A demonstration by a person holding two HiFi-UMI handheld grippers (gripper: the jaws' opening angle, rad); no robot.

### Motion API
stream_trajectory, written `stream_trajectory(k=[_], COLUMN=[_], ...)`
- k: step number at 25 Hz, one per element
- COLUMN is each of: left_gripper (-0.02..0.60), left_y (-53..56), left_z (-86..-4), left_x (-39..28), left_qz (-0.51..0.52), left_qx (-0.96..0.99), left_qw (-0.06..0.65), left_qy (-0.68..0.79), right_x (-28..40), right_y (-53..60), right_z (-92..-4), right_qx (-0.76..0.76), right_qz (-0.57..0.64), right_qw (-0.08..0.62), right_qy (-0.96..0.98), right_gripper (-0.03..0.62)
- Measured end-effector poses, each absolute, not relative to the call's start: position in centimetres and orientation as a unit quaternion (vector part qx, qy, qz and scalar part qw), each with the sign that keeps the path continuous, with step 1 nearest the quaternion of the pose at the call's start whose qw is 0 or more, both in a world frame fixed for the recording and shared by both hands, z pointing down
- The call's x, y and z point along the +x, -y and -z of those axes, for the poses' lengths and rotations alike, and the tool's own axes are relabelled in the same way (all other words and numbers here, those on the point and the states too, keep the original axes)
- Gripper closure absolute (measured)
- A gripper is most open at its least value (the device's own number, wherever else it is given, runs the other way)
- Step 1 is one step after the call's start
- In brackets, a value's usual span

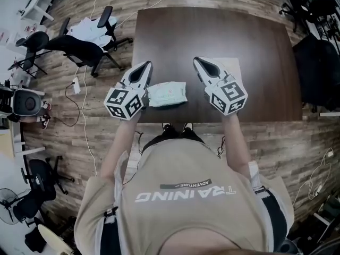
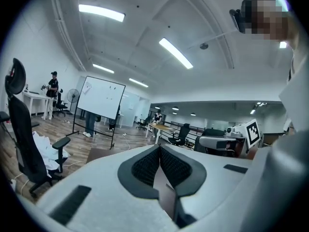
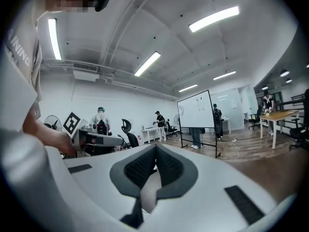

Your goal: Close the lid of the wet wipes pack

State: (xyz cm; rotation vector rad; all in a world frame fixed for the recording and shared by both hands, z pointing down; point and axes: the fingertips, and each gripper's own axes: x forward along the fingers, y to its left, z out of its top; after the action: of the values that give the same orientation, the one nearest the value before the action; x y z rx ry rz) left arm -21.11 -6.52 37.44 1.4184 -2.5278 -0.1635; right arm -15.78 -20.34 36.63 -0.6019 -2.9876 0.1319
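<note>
The person stands at the near edge of a dark brown table (image 1: pixel 212 36) with both forearms reaching forward from the body, elbows bent and a gripper held in each hand above the tabletop. The left gripper (image 1: pixel 144 66) sits at the left of the head view, its marker cube close to the table's front edge and its nose angled forward and inward. The right gripper (image 1: pixel 199 61) mirrors it, so the two noses lean toward each other while the cubes stay further apart. The wet wipes pack (image 1: pixel 167 94) lies flat on the table between them, near the front edge, just beside the left gripper's cube and somewhat apart from the right one. Neither gripper touches it, and from above I cannot tell whether its lid is up or down. In the left gripper view the left gripper (image 2: pixel 159 149) has its dark pads pressed together at the tip with nothing between them, and the camera looks out across the room toward a whiteboard (image 2: pixel 101 98) rather than down at the pack. In the right gripper view the right gripper (image 3: pixel 155 146) is likewise pinched closed and empty, looking level over the office.
</note>
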Motion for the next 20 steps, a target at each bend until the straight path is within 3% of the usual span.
stream_trajectory(k=[11,20], left_gripper=[0.571,0.571], left_y=[5.0,4.8], left_z=[-31.7,-32.5], left_x=[-22.0,-22.0], left_qz=[0.034,0.018], left_qx=[0.499,0.496], left_qw=[0.017,0.021], left_qy=[0.866,0.868], right_x=[-16.4,-16.9], right_y=[19.0,18.7], right_z=[-31.6,-31.1], right_qx=[-0.159,-0.121], right_qz=[0.006,0.050], right_qw=[-0.012,-0.008], right_qy=[0.987,0.991], right_gripper=[0.580,0.580])
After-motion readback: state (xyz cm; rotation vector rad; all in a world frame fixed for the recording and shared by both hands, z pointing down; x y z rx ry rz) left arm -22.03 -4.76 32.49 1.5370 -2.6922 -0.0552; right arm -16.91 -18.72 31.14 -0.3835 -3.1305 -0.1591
